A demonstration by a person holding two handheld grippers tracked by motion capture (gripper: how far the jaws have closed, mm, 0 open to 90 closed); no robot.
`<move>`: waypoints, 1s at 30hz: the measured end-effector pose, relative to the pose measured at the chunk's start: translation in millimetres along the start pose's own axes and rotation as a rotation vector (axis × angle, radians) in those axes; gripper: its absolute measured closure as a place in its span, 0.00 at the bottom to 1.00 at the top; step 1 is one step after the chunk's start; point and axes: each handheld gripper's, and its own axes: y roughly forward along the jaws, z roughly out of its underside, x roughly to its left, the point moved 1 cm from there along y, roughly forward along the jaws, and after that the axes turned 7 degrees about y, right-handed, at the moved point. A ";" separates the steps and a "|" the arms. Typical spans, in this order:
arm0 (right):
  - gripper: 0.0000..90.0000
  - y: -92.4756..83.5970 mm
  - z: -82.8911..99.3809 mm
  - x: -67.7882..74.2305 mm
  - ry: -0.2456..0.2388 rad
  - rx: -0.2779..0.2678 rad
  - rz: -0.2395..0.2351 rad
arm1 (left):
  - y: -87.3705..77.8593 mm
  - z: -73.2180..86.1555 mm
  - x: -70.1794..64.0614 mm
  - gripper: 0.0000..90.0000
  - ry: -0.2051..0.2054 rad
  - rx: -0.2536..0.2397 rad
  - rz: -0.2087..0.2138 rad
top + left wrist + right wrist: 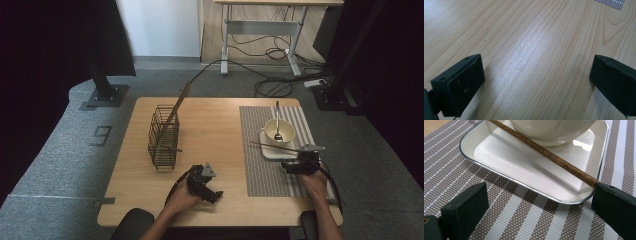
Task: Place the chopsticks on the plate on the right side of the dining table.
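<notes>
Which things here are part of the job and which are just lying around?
In the job: chopstick lying across the white tray by the right gripper, whose jaws stand open; wire basket holding another chopstick.
Lying about: bowl, spoon, placemat, left gripper, open over bare table.

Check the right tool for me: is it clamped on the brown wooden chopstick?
No, the right tool stands wide open, and the brown wooden chopstick merely lies across the white square plate, ending by one jaw.

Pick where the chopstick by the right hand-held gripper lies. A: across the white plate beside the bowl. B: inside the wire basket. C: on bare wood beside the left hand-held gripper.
A: the chopstick crosses the white plate beside the bowl.
</notes>
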 end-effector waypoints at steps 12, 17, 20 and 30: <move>0.00 4.7 -3.0 -3.7 0.005 -0.010 -0.004 | 0.2 -0.2 0.0 0.00 0.001 0.000 0.000; 0.00 7.2 -4.7 -5.1 -0.004 -0.008 -0.001 | 0.3 -0.3 0.0 0.00 0.000 0.000 0.000; 0.00 8.7 -5.2 -5.7 -0.009 -0.005 0.001 | 0.4 -0.3 -0.2 0.00 -0.001 -0.001 0.000; 0.00 12.1 -5.9 -8.4 -0.010 0.002 -0.002 | 0.6 -0.5 -0.3 0.00 -0.002 -0.001 0.000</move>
